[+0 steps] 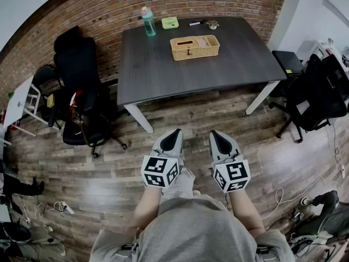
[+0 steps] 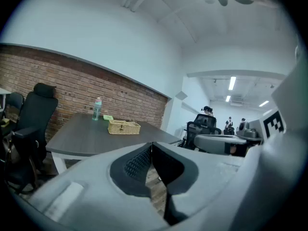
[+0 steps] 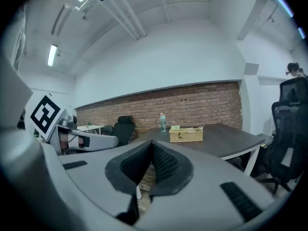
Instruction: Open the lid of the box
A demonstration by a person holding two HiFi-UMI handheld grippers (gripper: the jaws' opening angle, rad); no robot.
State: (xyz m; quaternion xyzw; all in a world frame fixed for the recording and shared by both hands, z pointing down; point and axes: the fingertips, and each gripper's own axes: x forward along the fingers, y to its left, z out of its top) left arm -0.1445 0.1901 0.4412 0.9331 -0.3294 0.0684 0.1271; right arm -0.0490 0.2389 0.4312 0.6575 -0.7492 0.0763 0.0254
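Fingers [image 2: 134,165] of left gripper [image 1: 171,140]: pressed together, nothing between them. Right gripper [image 1: 220,141], at its 3 o'clock: fingers [image 3: 166,163] likewise closed on nothing. Both are held low in front of the person, near level, aimed at 12 o'clock toward the tabletop [image 1: 158,70]. I judge this a ready pose, since the work sits well apart and no approach is made yet.

Along the tabletop's far edge, left to right: bottle [image 1: 148,22], small green item [image 1: 170,22]. Wicker box [image 1: 194,47] sits at 5 o'clock from the bottle, in the far half. Its long axis runs 9 to 3 o'clock, slightly tilted. Latch [image 1: 188,51] faces 6 o'clock, toward the person, which should suit a frontal reach. Lid looks down.
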